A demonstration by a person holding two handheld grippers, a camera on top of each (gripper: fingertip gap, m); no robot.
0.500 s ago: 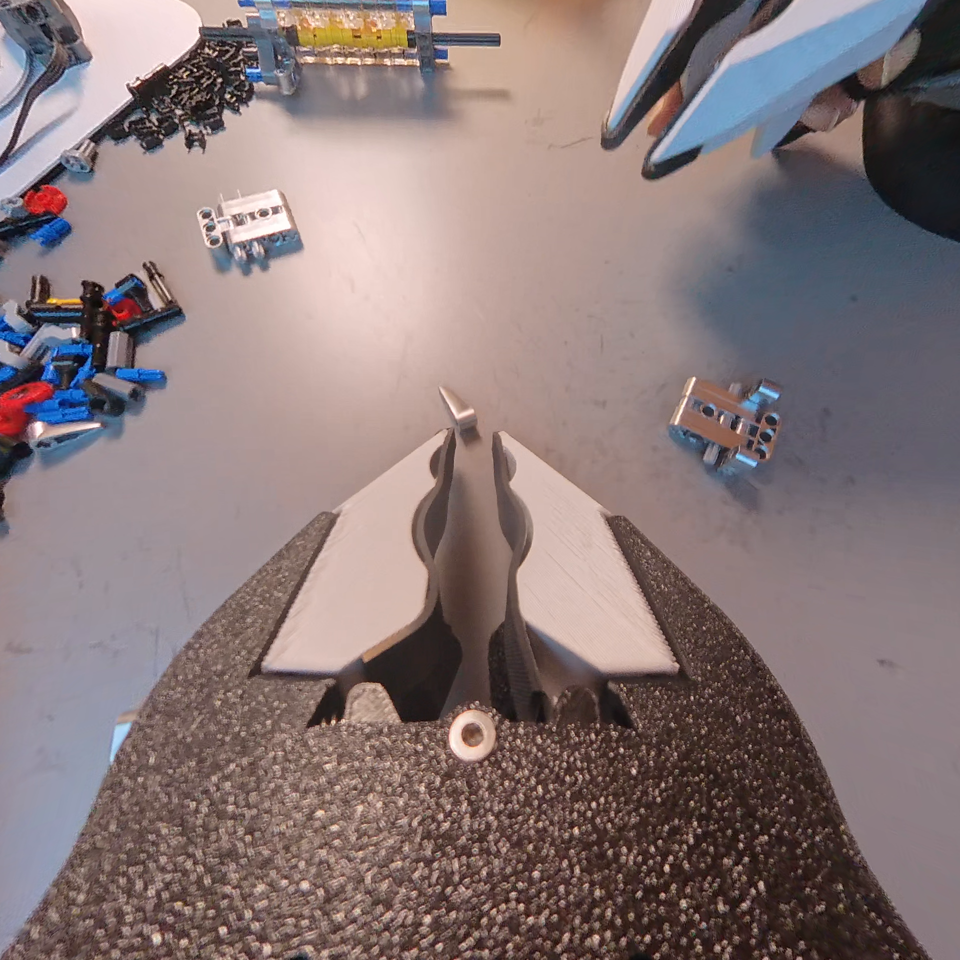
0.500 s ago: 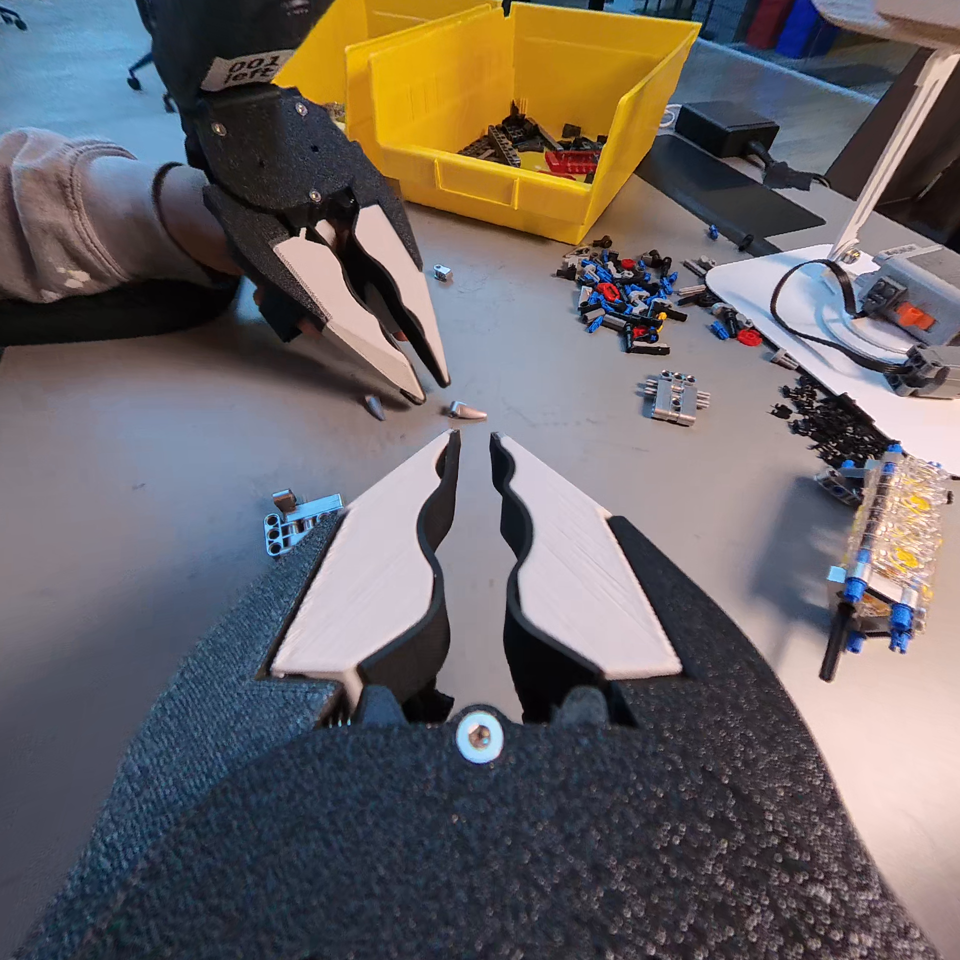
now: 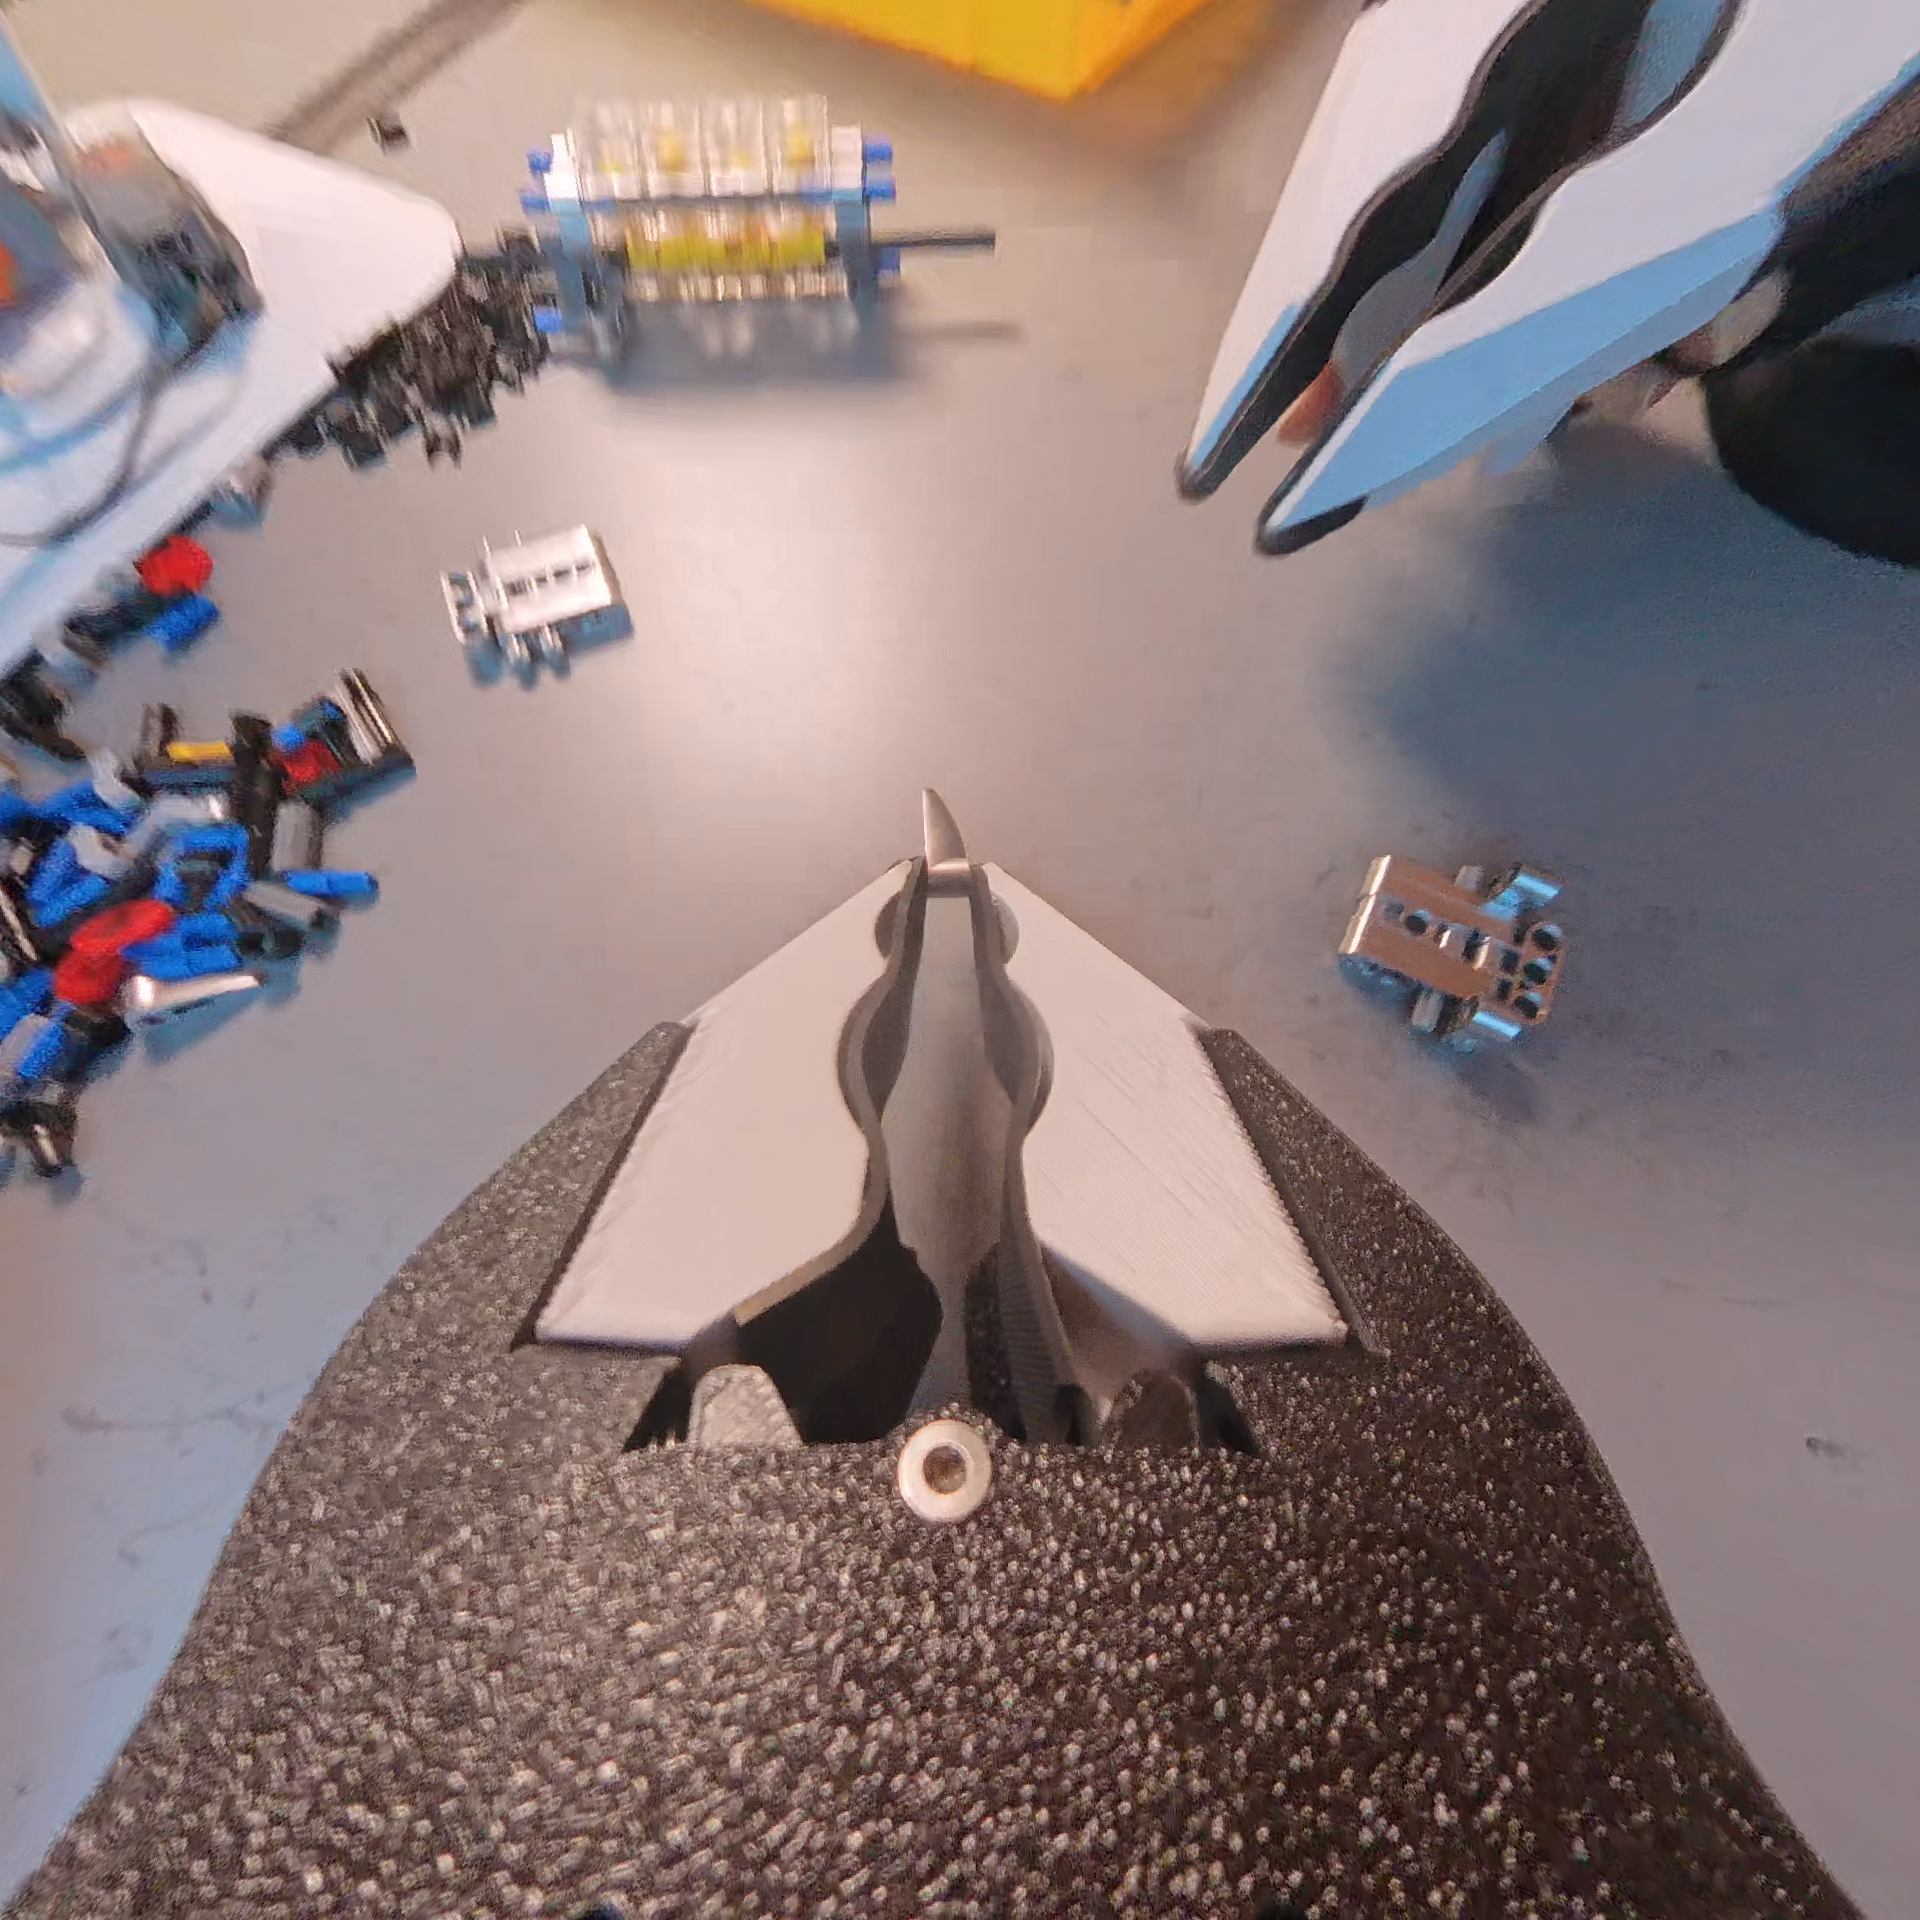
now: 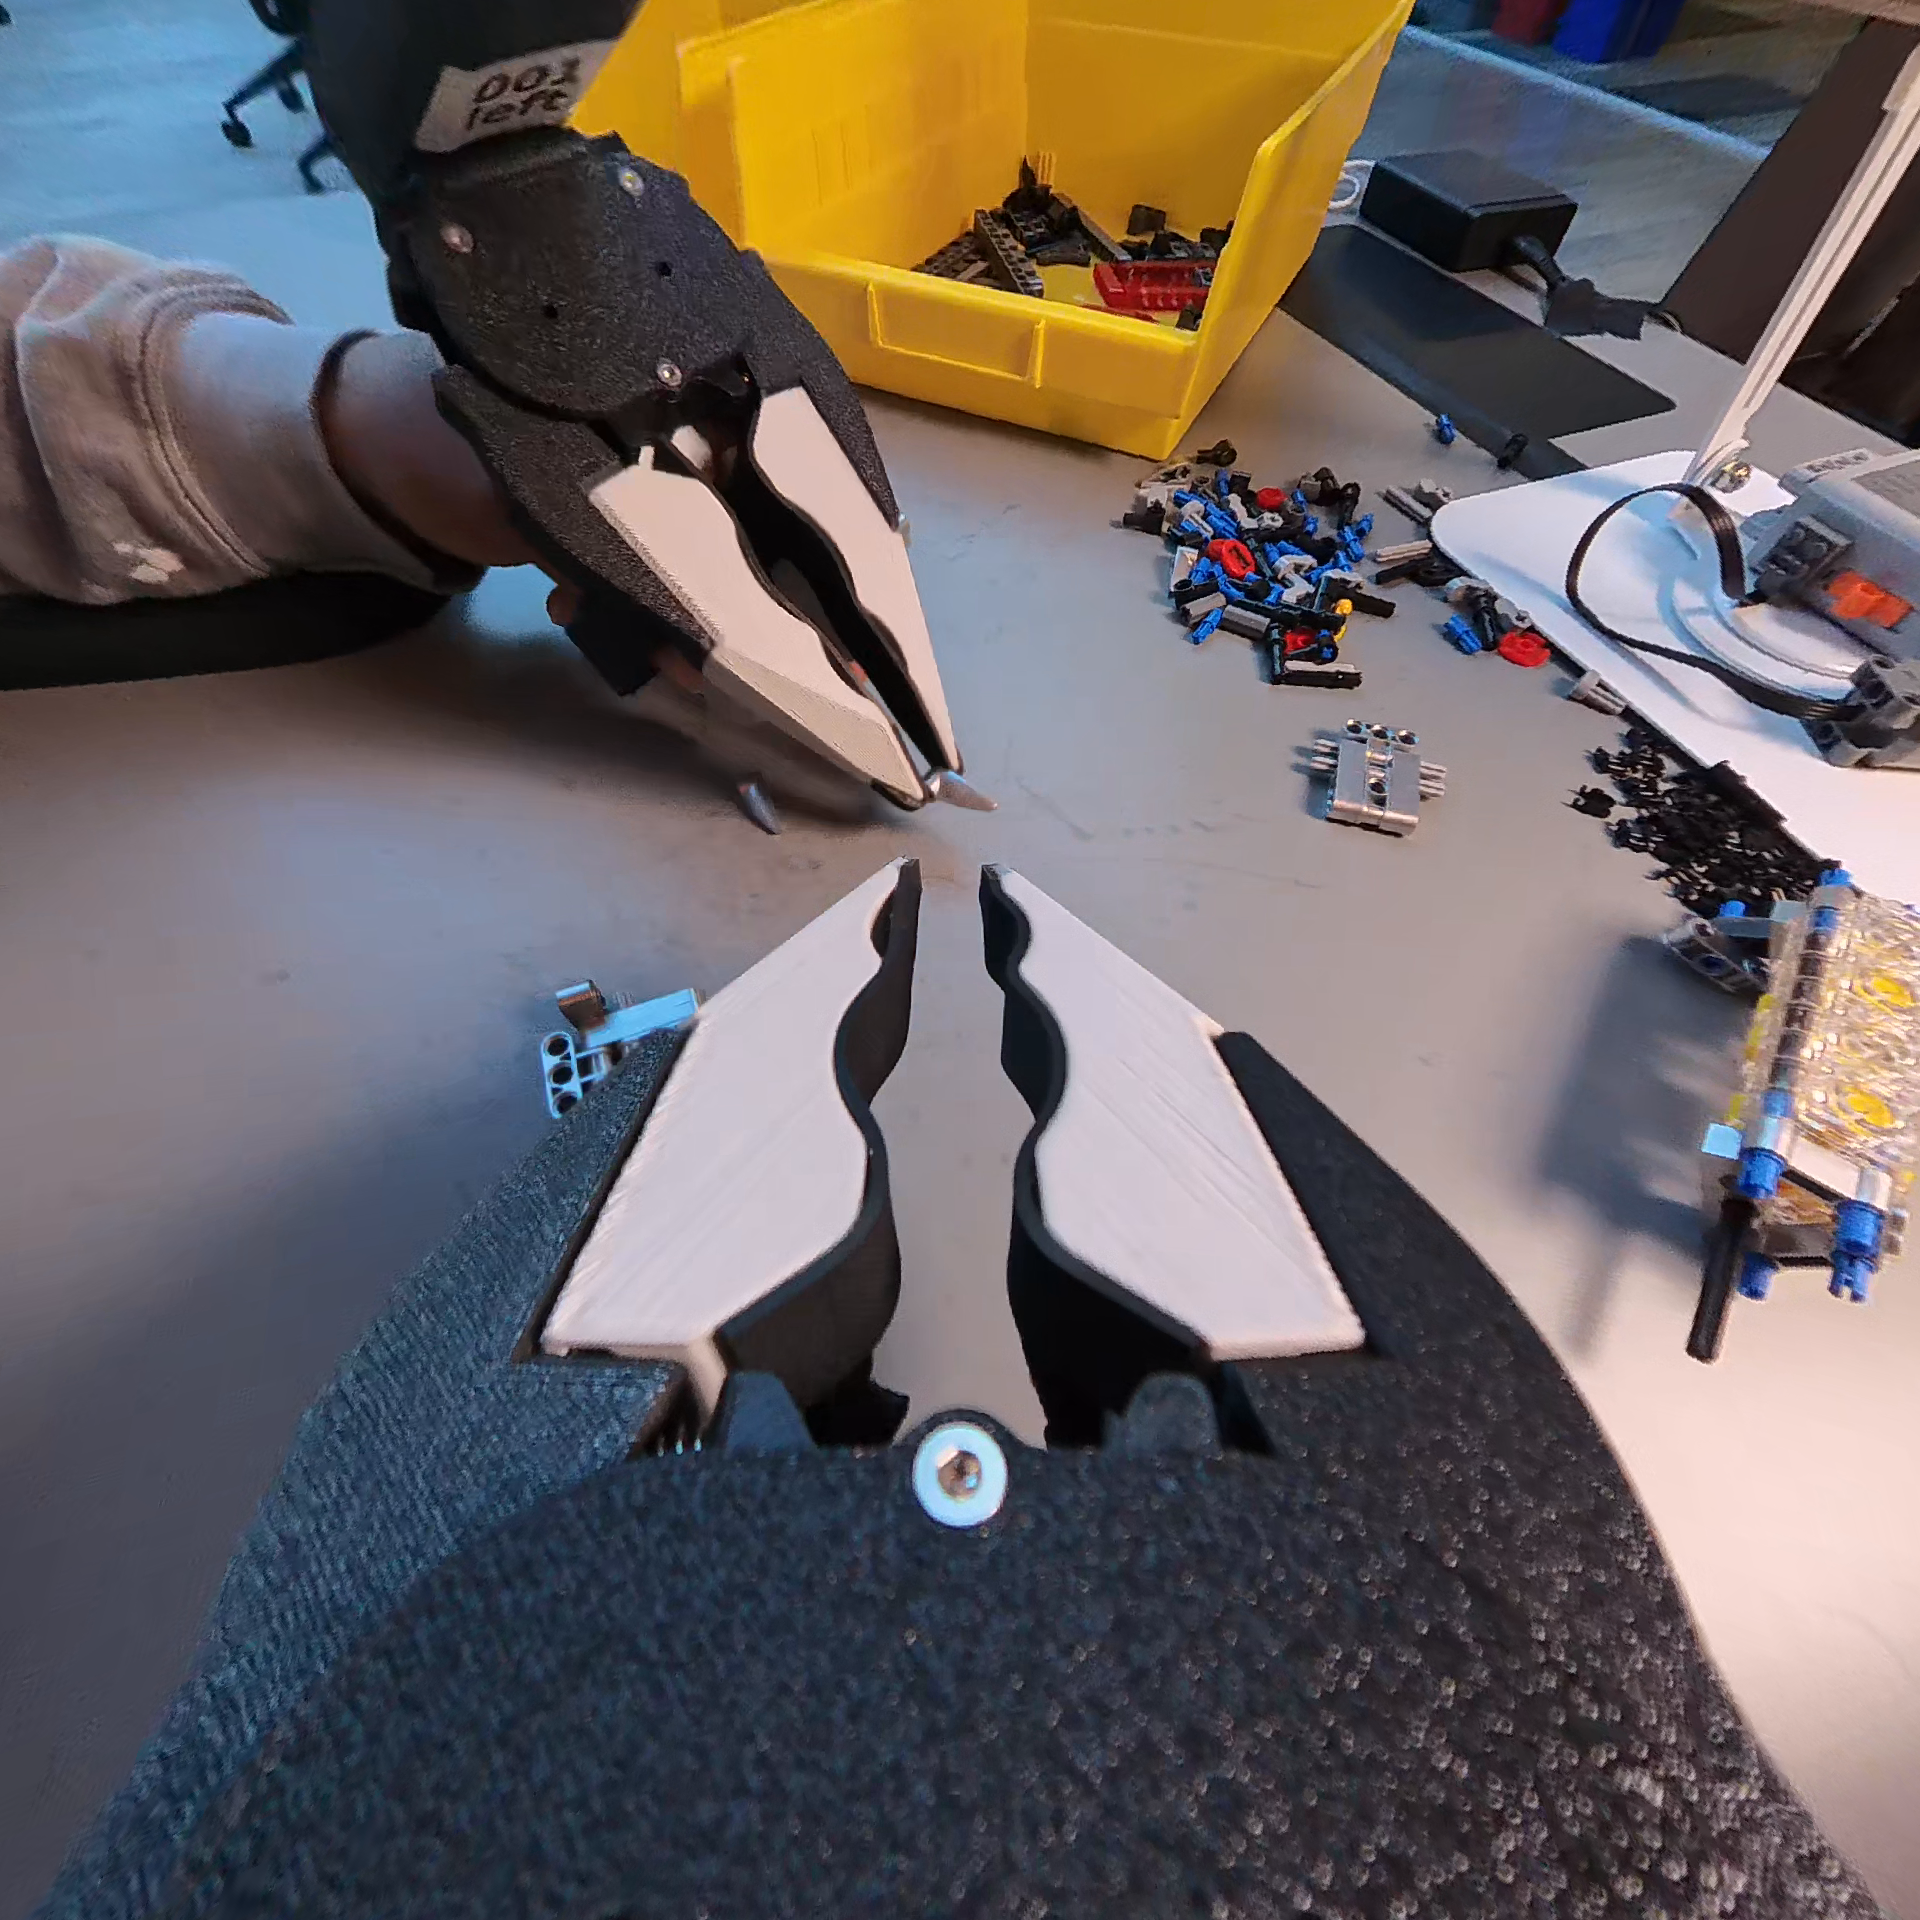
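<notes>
one grey cone piece [image 3: 943, 837] pinched at left gripper [image 3: 948, 871] jaws' tips.

Workshop bench (parts bin [image 4: 1039, 343], loose bricks [image 4: 1262, 582])

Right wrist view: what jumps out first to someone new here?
The left gripper draws the eye: it pinches a small grey pointed piece at its tips, low over the grey table. Facing it, the right gripper has its jaws apart and empty. Behind them stands a yellow bin with dark parts inside, and right of it lies a scatter of blue, black and red small parts.
</notes>
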